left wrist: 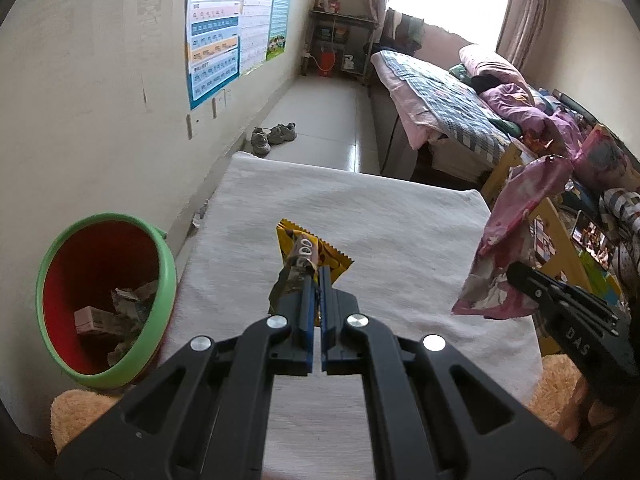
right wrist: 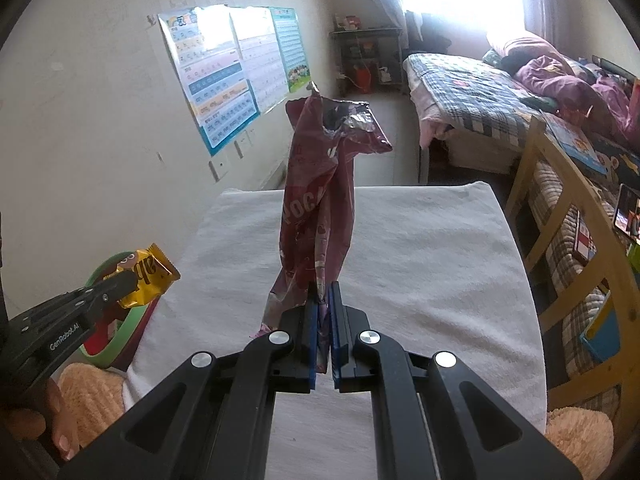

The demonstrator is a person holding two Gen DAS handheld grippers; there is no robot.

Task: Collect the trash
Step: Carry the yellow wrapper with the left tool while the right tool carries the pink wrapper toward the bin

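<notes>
Bedroom with wall posters, bed and white towel-covered table [left wrist: 360, 216]. Left gripper [left wrist: 318, 280], angled downward, jaws clamped on a crinkled yellow foil snack wrapper [left wrist: 308, 252] held above the table centre. Right gripper [right wrist: 324, 292], at 3 o'clock of the left, likewise angled down, pinches a tall crumpled maroon foil snack bag [right wrist: 320, 184], torn top upright. Red bin with green rim [left wrist: 104, 300], at 9 o'clock, holds paper scraps.

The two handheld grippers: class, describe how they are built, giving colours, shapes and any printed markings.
The left gripper and the right gripper both have black plastic linkage arms with cut-out slots, round silver pivot pins and narrow blue fingers. Seen from the side, the left gripper's body bears white "GenRobot.AI" lettering; the right one's shows "DAS".
</notes>
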